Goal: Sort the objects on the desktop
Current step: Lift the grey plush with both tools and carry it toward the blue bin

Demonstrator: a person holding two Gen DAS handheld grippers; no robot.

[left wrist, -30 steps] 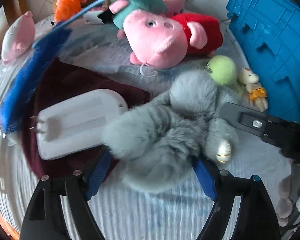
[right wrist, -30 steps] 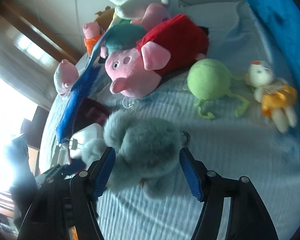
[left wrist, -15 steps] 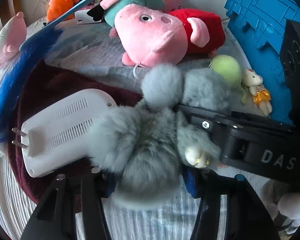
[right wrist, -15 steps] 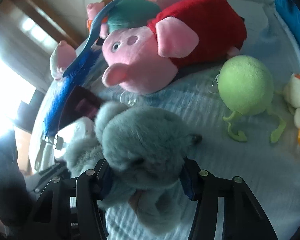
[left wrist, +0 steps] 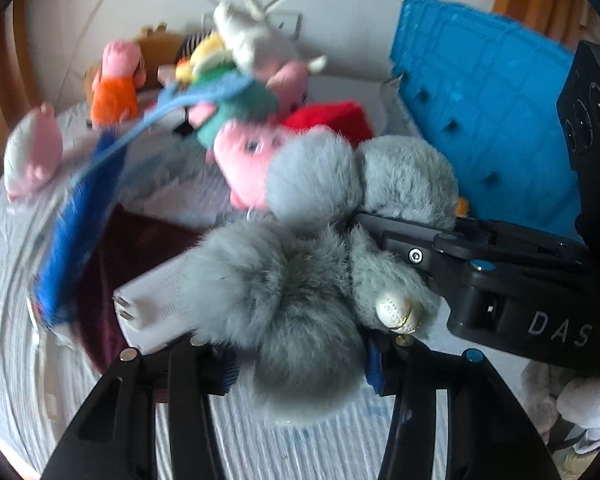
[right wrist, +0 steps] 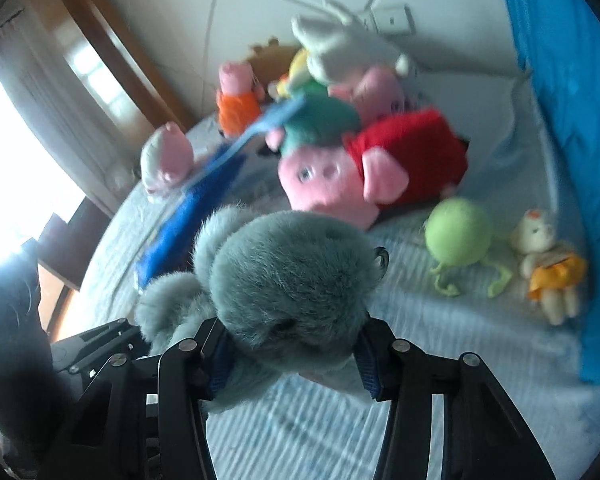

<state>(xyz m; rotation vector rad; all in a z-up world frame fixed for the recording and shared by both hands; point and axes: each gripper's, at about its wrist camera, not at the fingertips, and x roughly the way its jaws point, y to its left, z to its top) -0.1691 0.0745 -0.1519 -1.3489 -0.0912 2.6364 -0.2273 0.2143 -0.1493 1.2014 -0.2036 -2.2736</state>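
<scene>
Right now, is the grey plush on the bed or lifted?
Lifted. The grey plush is clamped between both grippers' fingers, left and right, and the right jaws are closing; the white cover shows below it.

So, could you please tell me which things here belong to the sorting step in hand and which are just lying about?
In hand:
- grey fluffy plush, gripped by both
- left gripper
- right gripper, closing

Lying about:
- pink pig plush
- green ball toy
- small bear
- white charger
- blue crate

white adapter [left wrist: 156, 300] half hidden behind grey plush [left wrist: 300, 300], bg toys blurred
</scene>
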